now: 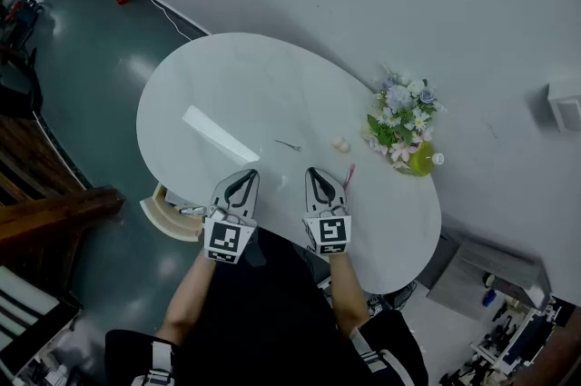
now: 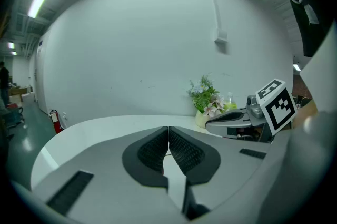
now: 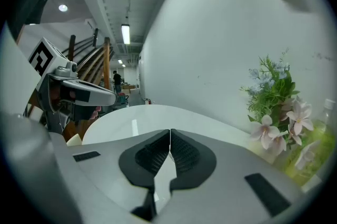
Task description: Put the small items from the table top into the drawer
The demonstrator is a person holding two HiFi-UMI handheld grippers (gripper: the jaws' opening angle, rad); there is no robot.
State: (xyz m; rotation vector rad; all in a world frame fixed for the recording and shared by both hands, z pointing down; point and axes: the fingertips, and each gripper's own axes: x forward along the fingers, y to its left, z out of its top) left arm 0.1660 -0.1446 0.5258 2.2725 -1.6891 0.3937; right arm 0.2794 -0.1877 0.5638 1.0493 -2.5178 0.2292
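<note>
left gripper [image 2: 168, 130] and right gripper [image 3: 170, 134] fingers tight together, empty; thin pink item [image 1: 349, 175] only in the head view

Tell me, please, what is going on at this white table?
A person stands at the white table with tongs in each hand. The left tongs and the right tongs are both shut and empty, held above the near edge. No item is picked up yet: a thin dark piece, two small beige balls and a pink stick lie on the top, near a flower bouquet. What looks like an open drawer shows at the table's left edge.
</note>
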